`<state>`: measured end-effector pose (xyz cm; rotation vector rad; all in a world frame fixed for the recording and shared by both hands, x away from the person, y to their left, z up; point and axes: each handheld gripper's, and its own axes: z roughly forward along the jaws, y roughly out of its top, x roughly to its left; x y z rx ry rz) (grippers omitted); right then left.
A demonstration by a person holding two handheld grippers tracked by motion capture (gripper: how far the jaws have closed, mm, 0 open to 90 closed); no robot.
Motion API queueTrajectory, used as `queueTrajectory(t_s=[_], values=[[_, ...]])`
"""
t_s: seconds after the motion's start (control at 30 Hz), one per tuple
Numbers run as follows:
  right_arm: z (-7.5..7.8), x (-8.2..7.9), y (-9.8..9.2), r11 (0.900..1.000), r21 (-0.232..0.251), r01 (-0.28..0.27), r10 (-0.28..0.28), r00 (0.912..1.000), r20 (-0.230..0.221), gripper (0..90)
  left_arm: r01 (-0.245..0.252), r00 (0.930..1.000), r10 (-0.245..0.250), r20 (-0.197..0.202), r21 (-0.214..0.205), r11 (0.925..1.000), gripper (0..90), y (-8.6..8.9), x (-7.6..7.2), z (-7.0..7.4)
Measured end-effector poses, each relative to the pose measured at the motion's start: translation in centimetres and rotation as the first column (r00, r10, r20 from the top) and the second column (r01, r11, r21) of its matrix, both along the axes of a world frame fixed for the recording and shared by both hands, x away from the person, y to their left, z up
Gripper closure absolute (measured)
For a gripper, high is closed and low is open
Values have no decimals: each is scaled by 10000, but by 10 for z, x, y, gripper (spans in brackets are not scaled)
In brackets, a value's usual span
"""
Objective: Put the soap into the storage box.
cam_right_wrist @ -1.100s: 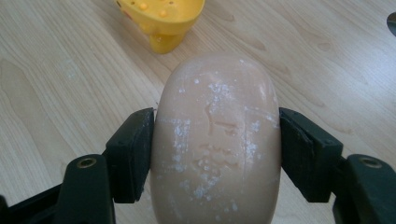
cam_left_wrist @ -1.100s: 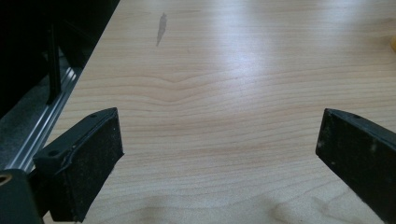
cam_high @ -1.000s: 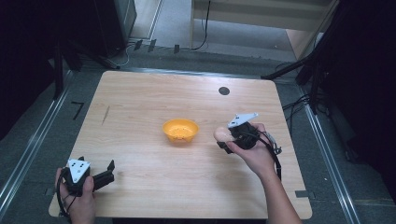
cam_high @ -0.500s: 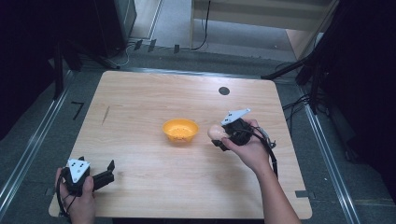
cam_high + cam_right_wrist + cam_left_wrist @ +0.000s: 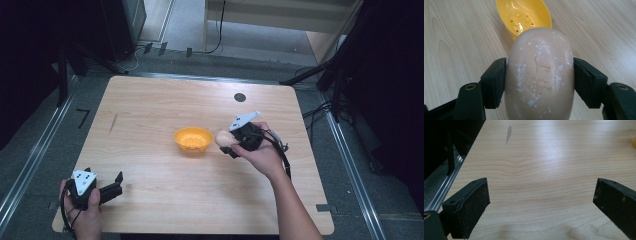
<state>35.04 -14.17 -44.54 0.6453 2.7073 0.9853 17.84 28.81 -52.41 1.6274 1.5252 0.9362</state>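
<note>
soap bar (image 5: 540,75) clamped in right gripper (image 5: 231,144) nears yellow dish (image 5: 193,139); next, lower and release. left gripper (image 5: 111,187) gapes idle.

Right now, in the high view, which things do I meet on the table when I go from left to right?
Left tool → yellow soap dish → bar of soap → right tool, shut on the soap.

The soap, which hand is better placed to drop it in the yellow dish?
Right. The right gripper already clamps the soap just beside the dish. The left gripper sits open with nothing between its fingers at the table's near left corner, far from both.
</note>
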Motion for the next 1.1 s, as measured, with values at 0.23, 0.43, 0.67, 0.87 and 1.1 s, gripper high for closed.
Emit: queueTrajectory(t_s=[0.23,0.43,0.67,0.87,1.1], values=[[5,6,9,9987,-81,-506,507,9986,142,326,20,10000,-20,-24,-34,10000,9,1,0,0],[9,12,23,9955,-179,-935,938,9955,159,326,16,10000,-16,-30,-20,10000,9,1,0,0],[10,21,42,9890,-357,-1432,1440,9894,203,326,-4,10000,4,6,-126,9999,9,1,0,0],[11,30,58,9781,-546,-2010,2022,9792,178,326,-28,10000,28,-6,-163,9999,9,1,0,0],[10,39,70,9696,-408,-2412,2417,9703,91,326,-20,10000,20,24,-204,9998,9,2,0,0]])
